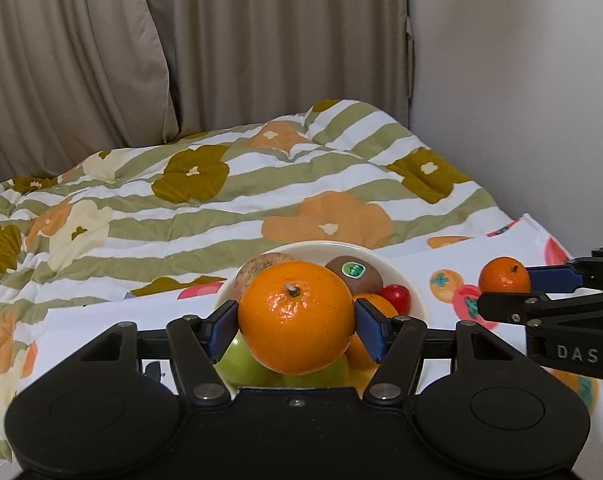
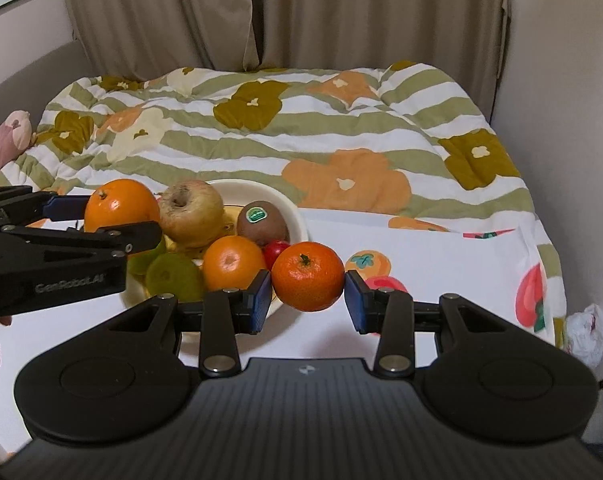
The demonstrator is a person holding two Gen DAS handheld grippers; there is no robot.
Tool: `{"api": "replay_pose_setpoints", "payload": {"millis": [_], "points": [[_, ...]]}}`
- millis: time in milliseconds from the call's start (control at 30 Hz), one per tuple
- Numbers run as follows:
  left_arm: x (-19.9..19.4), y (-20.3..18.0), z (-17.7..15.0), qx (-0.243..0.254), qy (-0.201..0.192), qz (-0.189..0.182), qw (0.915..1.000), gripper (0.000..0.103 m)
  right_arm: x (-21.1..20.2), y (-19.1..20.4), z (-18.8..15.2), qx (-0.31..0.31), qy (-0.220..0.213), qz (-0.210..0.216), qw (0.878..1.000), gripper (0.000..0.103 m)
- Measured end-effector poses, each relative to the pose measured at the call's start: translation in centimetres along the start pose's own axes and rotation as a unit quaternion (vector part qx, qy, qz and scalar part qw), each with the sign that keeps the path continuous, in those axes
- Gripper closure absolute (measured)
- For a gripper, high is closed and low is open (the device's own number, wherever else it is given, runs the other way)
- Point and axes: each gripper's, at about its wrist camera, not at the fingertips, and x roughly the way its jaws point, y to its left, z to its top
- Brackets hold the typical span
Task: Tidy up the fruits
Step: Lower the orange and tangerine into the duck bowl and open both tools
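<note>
My left gripper (image 1: 296,320) is shut on a large orange (image 1: 297,318), held just above the white fruit bowl (image 1: 401,268). My right gripper (image 2: 307,298) is shut on a small mandarin (image 2: 307,276), lifted to the right of the bowl (image 2: 297,220). In the bowl lie a wrinkled apple (image 2: 191,212), a kiwi (image 2: 261,220) with a green sticker, a second orange (image 2: 233,262), a small red fruit (image 2: 276,251) and green fruit (image 2: 173,276). The right wrist view shows the left gripper (image 2: 117,216) and its orange (image 2: 121,204) at the left; the left wrist view shows the right gripper (image 1: 505,285) with the mandarin (image 1: 503,276).
The bowl stands on a white cloth printed with fruit (image 2: 441,252), spread over a flowered, striped quilt (image 2: 301,140). Curtains (image 2: 341,12) and a wall close the far side. A crumpled white bag (image 2: 585,332) lies off the cloth's right edge. A pink soft toy (image 2: 9,136) is at far left.
</note>
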Motion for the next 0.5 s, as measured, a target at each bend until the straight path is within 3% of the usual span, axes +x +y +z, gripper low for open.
{"api": "replay_pose_setpoints", "payload": {"millis": [400,500], "points": [[4.1,-1.7,-0.2,0.018,0.026,0.030,0.9990,0.035,4.2,-1.4,0.8,-0.021,0.029,0.028,0.999,0.048],[4.2,-2.1,-0.2,0.026,0.019,0.043,0.9986,0.015,4.6,-1.5,0.8,-0.023,0.034,0.033,0.999,0.048]]}}
